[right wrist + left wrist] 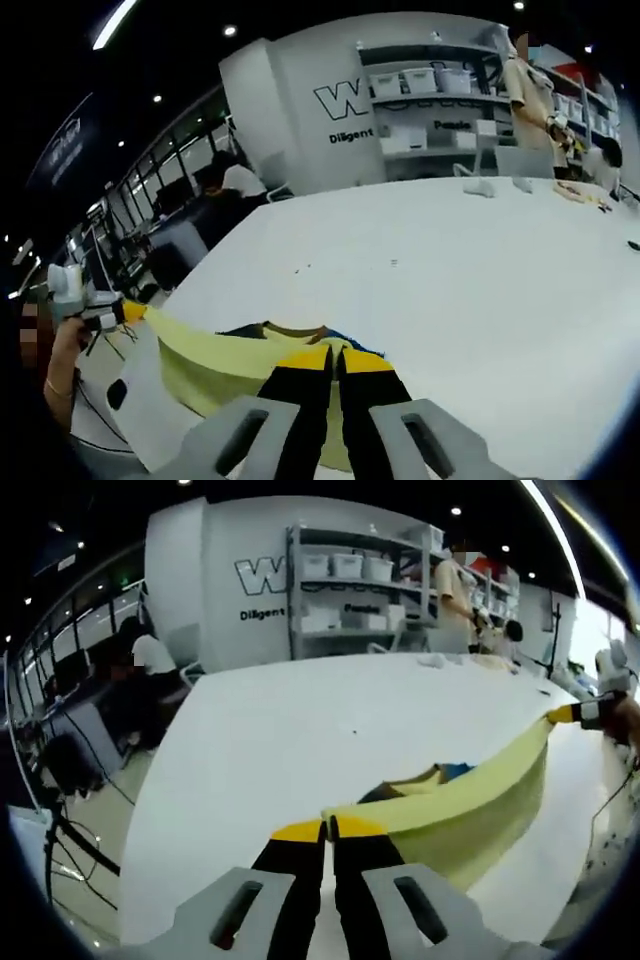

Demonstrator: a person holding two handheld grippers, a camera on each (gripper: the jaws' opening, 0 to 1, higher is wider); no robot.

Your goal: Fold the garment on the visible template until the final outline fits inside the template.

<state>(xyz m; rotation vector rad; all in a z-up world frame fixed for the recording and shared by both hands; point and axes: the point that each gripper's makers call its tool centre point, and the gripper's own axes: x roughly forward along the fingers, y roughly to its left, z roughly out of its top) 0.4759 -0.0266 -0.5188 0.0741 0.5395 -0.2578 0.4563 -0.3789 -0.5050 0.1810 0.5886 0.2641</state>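
We are working over one large white table point(300, 730), and we are holding one garment point(470, 800) above its near part, stretched between our two tongs. The garment is pale yellow, with a darker collar and a bit of blue showing in the folds near the middle, and it is sagging in a soft curve between the two grips, so we judge it light, limp and not slippery; it will be bending wherever it is not supported. Holding it by two edge points, as now, is looking like the right way to carry it flat. The left gripper point(327, 828) is closed on the cloth at one end, and the right gripper point(334, 356) is closed on it at the other end. Each gripper is also appearing far off in the other one's view. We cannot make out any template on the table.
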